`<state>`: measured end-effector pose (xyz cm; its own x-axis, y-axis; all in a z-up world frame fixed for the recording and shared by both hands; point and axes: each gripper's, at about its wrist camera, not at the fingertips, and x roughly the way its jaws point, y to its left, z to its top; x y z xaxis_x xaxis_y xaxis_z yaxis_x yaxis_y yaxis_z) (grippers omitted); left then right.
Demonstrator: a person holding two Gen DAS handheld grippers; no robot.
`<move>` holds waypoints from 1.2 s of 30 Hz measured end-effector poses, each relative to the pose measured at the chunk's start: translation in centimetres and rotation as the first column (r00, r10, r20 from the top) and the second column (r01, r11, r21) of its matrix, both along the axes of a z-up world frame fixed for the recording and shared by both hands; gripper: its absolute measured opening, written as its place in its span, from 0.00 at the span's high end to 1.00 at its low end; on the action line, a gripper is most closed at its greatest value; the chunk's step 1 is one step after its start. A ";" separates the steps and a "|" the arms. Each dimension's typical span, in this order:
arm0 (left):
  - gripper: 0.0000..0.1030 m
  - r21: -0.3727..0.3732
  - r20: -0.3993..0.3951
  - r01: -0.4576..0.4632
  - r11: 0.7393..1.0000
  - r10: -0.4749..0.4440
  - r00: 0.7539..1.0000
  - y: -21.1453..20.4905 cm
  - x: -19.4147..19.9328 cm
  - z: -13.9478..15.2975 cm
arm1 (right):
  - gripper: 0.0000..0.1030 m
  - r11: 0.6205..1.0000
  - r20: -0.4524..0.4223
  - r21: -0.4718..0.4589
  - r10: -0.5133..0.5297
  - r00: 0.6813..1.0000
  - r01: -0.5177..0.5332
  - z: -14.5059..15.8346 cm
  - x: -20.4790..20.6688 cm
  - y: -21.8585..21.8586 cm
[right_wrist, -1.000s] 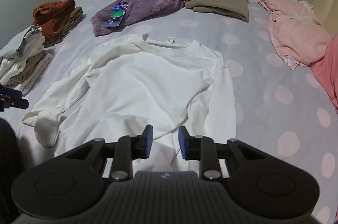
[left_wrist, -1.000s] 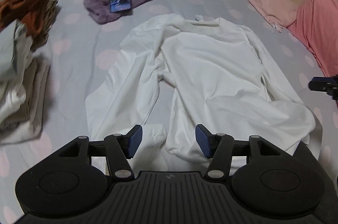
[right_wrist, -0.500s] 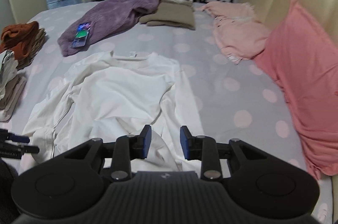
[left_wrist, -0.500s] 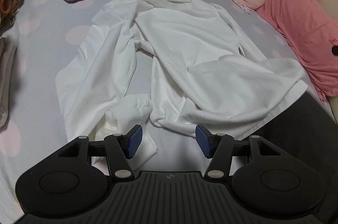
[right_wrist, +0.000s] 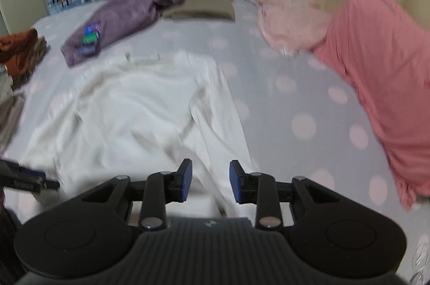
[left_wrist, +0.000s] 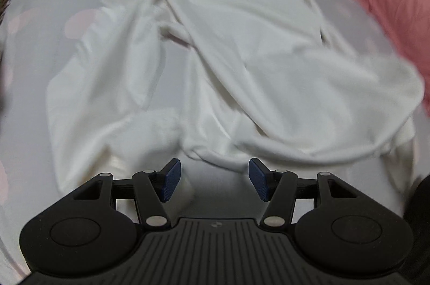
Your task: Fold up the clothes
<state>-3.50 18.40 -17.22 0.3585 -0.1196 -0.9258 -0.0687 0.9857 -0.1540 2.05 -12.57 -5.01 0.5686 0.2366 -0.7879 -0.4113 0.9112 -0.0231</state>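
Observation:
A white long-sleeved top [left_wrist: 242, 64] lies spread and wrinkled on the bed, collar away from me. My left gripper [left_wrist: 212, 183] hovers open just short of its bunched hem, close to the left cuff [left_wrist: 153, 129]. In the right wrist view the same top [right_wrist: 139, 107] fills the left half, and my right gripper [right_wrist: 210, 181] stands open over its right sleeve [right_wrist: 223, 129], nothing between the pads. The left gripper [right_wrist: 27, 179] shows at the left edge of that view.
A purple fleece [right_wrist: 126, 13] with a phone [right_wrist: 90, 39] on it, a folded tan garment [right_wrist: 204, 5] and a pale pink garment [right_wrist: 287, 13] lie at the far end. A coral pillow [right_wrist: 381, 75] lines the right side. Folded stacks [right_wrist: 18, 56] sit at the left.
Both grippers have dropped lower and closer to the top's near edge. The left one has swung right toward the hem; the right gripper's jaws have widened a little over the sleeve.

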 end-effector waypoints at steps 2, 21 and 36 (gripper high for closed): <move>0.47 0.051 -0.005 0.004 0.999 -0.004 1.000 -2.0 0.3 -0.3 | 0.60 0.997 -0.040 0.035 0.065 0.997 -0.064 -2.4 -0.9 -1.2; 0.47 0.446 0.033 -0.201 0.872 0.209 0.977 -15.9 2.3 -3.0 | 0.53 0.800 0.141 -0.110 0.600 0.787 -0.590 -13.3 4.3 -3.4; 0.56 0.233 0.217 -0.173 0.957 0.122 0.969 -11.3 -0.3 -3.1 | 0.90 0.896 0.081 -0.130 0.436 0.896 -0.424 -15.5 4.3 0.1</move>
<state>-3.82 7.09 -20.32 0.5337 0.1728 -0.8278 -0.2094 0.9754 0.0686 6.31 -12.44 -20.50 0.5112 0.3954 -0.7631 -0.7522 0.6354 -0.1746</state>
